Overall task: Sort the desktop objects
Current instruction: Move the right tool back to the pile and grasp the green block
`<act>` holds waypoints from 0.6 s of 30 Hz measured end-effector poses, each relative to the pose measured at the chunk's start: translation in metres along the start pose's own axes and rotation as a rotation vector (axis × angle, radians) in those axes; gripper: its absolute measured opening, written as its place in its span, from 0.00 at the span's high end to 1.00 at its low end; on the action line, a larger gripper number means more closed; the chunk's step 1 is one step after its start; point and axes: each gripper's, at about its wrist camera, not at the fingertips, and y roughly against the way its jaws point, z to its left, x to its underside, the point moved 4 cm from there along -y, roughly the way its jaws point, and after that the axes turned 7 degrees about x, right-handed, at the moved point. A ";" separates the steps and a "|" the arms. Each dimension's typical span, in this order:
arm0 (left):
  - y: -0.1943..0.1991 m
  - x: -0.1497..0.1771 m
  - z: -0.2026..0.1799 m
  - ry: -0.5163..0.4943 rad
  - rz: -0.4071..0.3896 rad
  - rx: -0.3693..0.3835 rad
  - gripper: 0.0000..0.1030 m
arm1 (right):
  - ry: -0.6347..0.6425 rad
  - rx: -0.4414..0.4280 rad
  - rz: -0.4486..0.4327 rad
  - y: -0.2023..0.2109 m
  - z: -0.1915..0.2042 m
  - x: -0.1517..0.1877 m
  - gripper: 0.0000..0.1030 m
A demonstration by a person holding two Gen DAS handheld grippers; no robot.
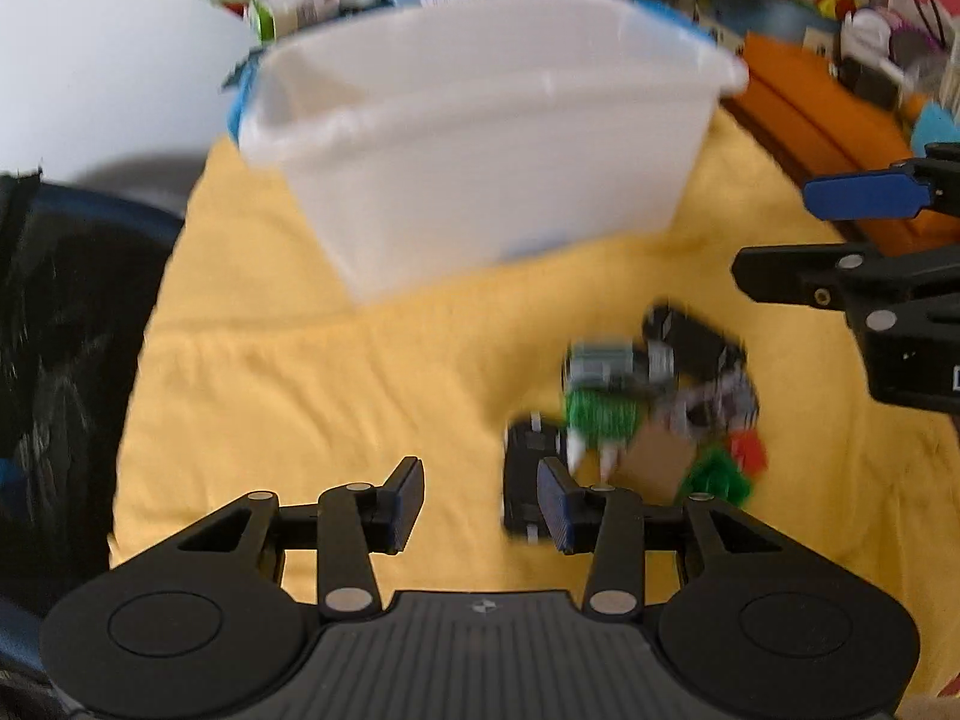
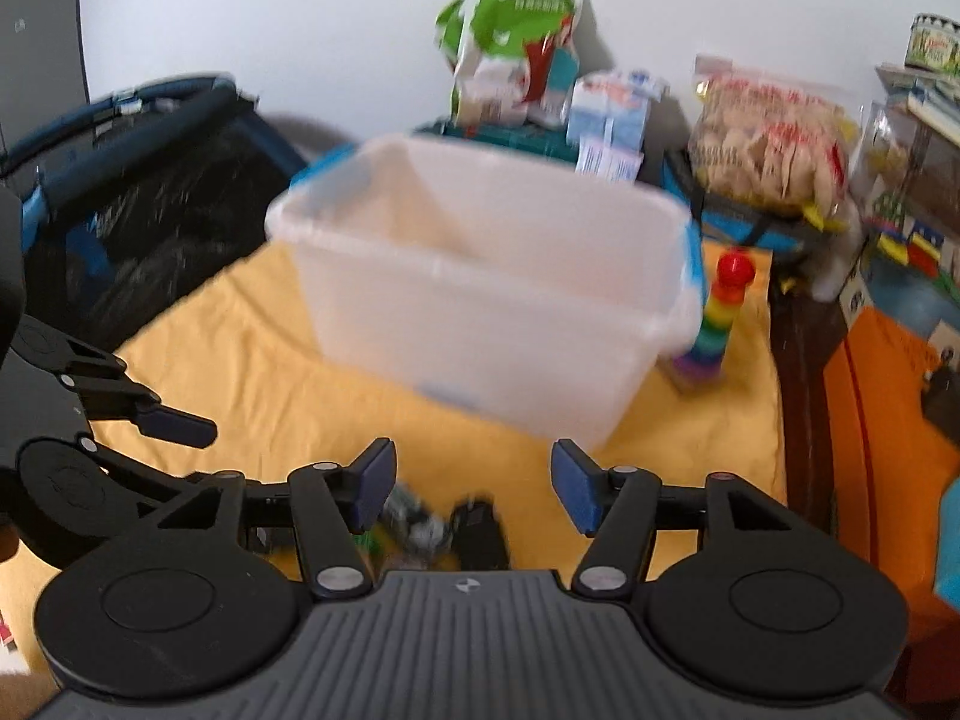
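The left gripper [image 1: 480, 501] is being held parted over the yellow cloth [image 1: 312, 372], with nothing between its blue pads — it is released. Just beside its right-hand finger, a small black block [image 1: 525, 480] is lying on the cloth. Beyond that block, a blurred pile of small objects [image 1: 654, 408] is being shown: a grey piece, a green bristly piece, a brown card-like square, a red piece and a further black piece. Individual items cannot be told apart with certainty.

The right gripper [image 2: 474, 489] is likewise being held parted and released, with only cloth and the far edge of the pile visible below its pads. In the left wrist view it is being seen entering from the right edge, above the pile.

Behind both grippers, a translucent white tub [image 1: 492, 138] with blue handles is standing on the cloth; its interior is being shown as bare walls, and no contents can be made out. Just beside the tub's right corner, a rainbow ring stacker [image 2: 717, 318] with a red ball on top is standing upright.

Against the wall, a green-and-white bag [image 2: 510, 42], a pale blue carton [image 2: 612, 114] and a clear bag of pale snacks [image 2: 768, 144] are being displayed. Printing is present on all three — none of it is legible through the blur.
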 end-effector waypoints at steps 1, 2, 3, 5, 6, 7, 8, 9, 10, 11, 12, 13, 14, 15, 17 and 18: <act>-0.003 0.006 -0.001 0.003 0.009 -0.001 0.55 | 0.003 0.000 0.009 -0.001 0.002 0.006 0.41; -0.006 0.010 -0.002 0.008 0.017 0.000 0.55 | 0.009 0.001 0.021 -0.003 0.003 0.013 0.41; -0.008 0.014 -0.002 0.015 0.024 0.002 0.55 | 0.015 0.004 0.031 -0.005 0.005 0.020 0.41; -0.011 0.020 -0.002 0.031 0.031 0.007 0.55 | 0.017 0.003 0.044 -0.007 0.007 0.032 0.41; -0.011 0.022 -0.003 0.036 0.031 0.005 0.55 | 0.013 -0.004 0.050 -0.008 0.008 0.038 0.41; -0.011 0.023 -0.004 0.043 0.027 0.003 0.55 | 0.010 -0.009 0.053 -0.009 0.008 0.043 0.41; -0.010 0.025 -0.003 0.050 0.023 0.003 0.55 | 0.008 -0.010 0.058 -0.010 0.008 0.049 0.41; -0.010 0.026 -0.004 0.059 0.019 0.005 0.55 | 0.005 -0.013 0.066 -0.011 0.007 0.054 0.41; -0.010 0.029 -0.007 0.069 0.017 0.006 0.55 | 0.001 -0.020 0.073 -0.013 0.007 0.058 0.41; -0.010 0.028 -0.007 0.082 0.016 0.008 0.55 | 0.000 -0.035 0.079 -0.014 0.007 0.062 0.43; -0.011 0.027 -0.007 0.095 0.014 0.009 0.55 | 0.004 -0.053 0.083 -0.014 0.007 0.064 0.44; -0.011 0.025 -0.007 0.106 0.011 0.009 0.55 | 0.016 -0.069 0.085 -0.015 0.008 0.067 0.48; -0.012 0.025 -0.008 0.113 0.008 0.010 0.55 | 0.032 -0.084 0.090 -0.016 0.010 0.069 0.54; -0.012 0.024 -0.009 0.116 0.003 0.009 0.55 | 0.047 -0.100 0.098 -0.017 0.011 0.071 0.57; -0.012 0.025 -0.012 0.114 -0.005 -0.002 0.55 | 0.072 -0.143 0.106 -0.018 0.014 0.075 0.65; -0.013 0.027 -0.013 0.115 -0.003 -0.008 0.55 | 0.095 -0.167 0.105 -0.017 0.017 0.077 0.66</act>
